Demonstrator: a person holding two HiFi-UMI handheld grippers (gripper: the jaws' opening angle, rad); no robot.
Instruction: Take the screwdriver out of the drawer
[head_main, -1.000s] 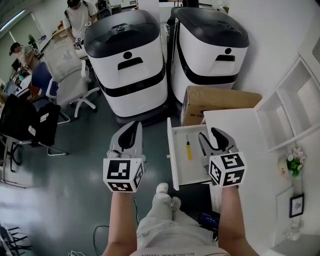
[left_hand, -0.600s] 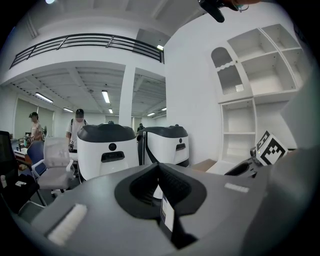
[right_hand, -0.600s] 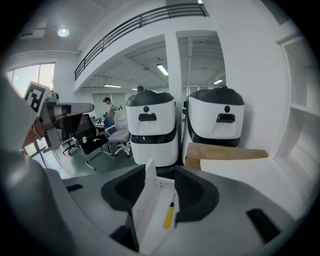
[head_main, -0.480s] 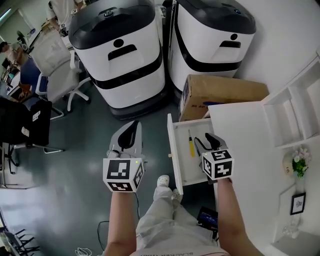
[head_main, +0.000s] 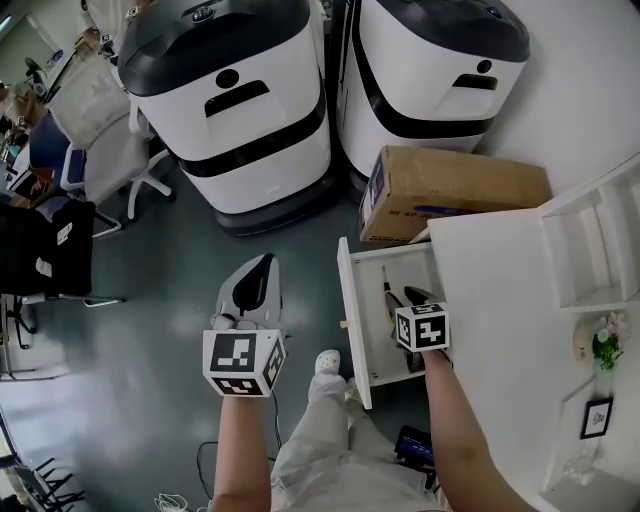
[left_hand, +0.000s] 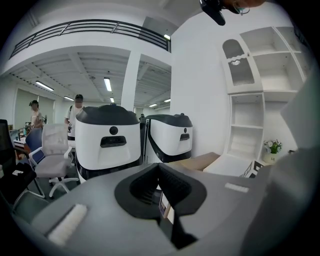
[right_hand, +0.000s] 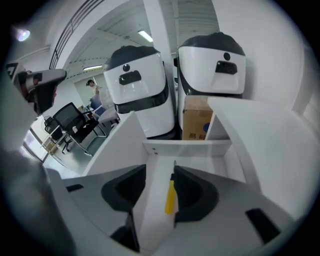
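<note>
- Grasp stage: right gripper (right_hand: 160, 175) sits in the open drawer (right_hand: 187, 148), jaws wide apart around the yellow-handled screwdriver (right_hand: 171, 197).
- Next, likely: close squarely on the handle.
- Left gripper (left_hand: 159, 174): closed, empty.

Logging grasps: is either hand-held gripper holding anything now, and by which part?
Nothing is held. The right hand-held gripper is open in the drawer, with the screwdriver lying ungripped between its jaws. The left hand-held gripper is shut and empty.

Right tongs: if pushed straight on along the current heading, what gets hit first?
Likely the yellow-handled screwdriver, which lies between the jaws of the open right tongs on the floor of the white drawer. The drawer's far wall comes after. Depth is unclear.
</note>
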